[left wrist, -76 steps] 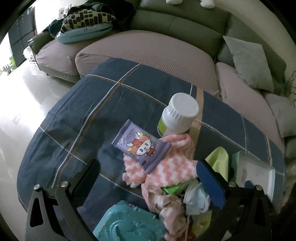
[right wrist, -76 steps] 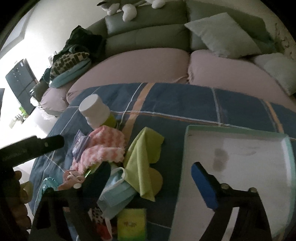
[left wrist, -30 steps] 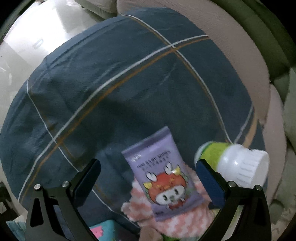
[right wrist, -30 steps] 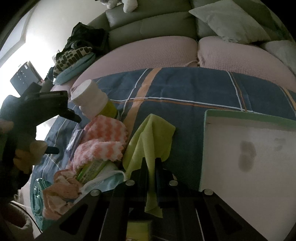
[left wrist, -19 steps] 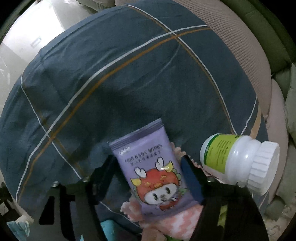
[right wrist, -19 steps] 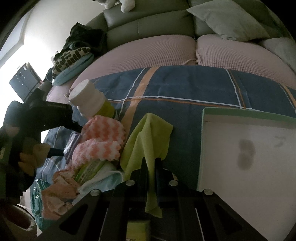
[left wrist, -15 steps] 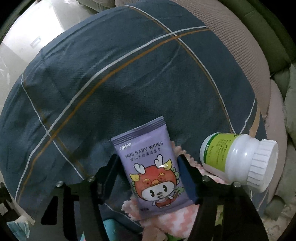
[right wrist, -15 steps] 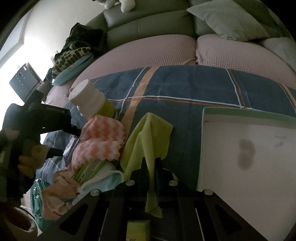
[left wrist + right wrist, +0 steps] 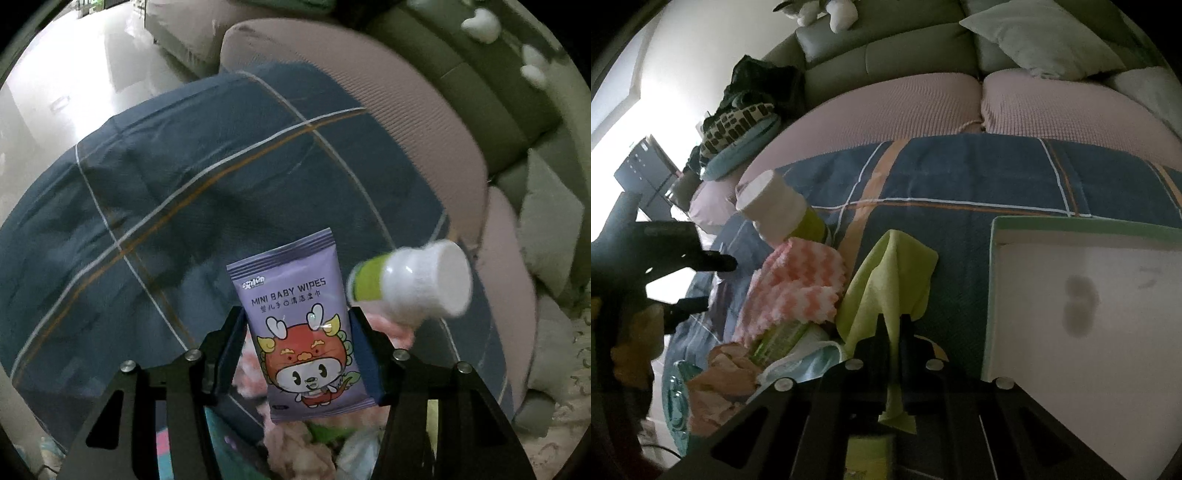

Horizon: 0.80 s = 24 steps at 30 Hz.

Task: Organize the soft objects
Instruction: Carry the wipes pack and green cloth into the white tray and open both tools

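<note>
Since a moment ago your left gripper (image 9: 297, 354) has closed on the purple wipes pack (image 9: 299, 328) and raised it off the pink-and-white cloth (image 9: 798, 288); your right gripper (image 9: 894, 332) has not moved.

Going from largest down: the sofa (image 9: 923, 92) curves along the far side, and the blue plaid cloth (image 9: 184, 192) covers the tabletop you work over. Its far-left stretch lies bare out to the rounded edge, which gives you open room on that side. The white tray with a green rim (image 9: 993, 280) sits toward the right edge, its floor bare apart from a dark smudge.

The yellow-green cloth (image 9: 890, 280) drapes from your right fingers, which are pressed together on a fold of it, with its free end hanging below them. It lies between the tray and the pink-and-white cloth. The white-capped bottle (image 9: 775, 210) stands tilted just beyond that pink cloth.

Your left fingers pinch the wipes pack by its two long sides, the pack upright and facing the camera.
</note>
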Motion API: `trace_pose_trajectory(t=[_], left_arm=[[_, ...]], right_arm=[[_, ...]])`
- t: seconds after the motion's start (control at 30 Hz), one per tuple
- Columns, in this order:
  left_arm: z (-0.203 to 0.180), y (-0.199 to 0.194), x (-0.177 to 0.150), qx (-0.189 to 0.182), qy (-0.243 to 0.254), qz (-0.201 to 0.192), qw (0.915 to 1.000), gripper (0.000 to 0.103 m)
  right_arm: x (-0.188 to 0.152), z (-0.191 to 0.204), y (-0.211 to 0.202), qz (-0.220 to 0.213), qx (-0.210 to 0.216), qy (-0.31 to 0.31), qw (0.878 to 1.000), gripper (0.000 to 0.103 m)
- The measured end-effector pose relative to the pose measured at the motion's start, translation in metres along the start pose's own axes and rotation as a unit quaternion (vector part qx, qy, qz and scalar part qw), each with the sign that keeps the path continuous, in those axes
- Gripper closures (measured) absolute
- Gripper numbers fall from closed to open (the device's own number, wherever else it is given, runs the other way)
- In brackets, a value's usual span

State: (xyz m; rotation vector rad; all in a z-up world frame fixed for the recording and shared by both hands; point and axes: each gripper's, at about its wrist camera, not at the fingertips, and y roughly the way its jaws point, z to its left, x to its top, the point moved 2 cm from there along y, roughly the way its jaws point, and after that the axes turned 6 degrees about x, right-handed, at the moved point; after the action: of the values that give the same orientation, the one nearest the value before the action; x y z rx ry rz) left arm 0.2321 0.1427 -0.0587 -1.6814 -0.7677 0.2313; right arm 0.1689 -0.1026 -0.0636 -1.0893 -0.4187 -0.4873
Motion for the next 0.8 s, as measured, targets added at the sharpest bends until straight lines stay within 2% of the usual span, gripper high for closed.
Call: trace_pose_trajectory(t=[0.13,0.37,0.8], left_arm=[[0.0,-0.006,-0.021,-0.011,0.007,-0.026,0.9996,0.046],[-0.013,-0.025,-0.024,-0.037,0.046,-0.065,0.9961,0.046],[-0.024,-0.098,-0.05,-0.093,0.108,-0.139,0.98,0.046]], right_arm=[[0.002,0.0,-0.005,-0.009,0.009,0.006,1.0,0.099],[0.005,0.004,-0.016,-0.033,0.023,0.004,0.999,0.1],[0.011,0.009,-0.06,-0.103,0.068,0.014,0.992,0.1]])
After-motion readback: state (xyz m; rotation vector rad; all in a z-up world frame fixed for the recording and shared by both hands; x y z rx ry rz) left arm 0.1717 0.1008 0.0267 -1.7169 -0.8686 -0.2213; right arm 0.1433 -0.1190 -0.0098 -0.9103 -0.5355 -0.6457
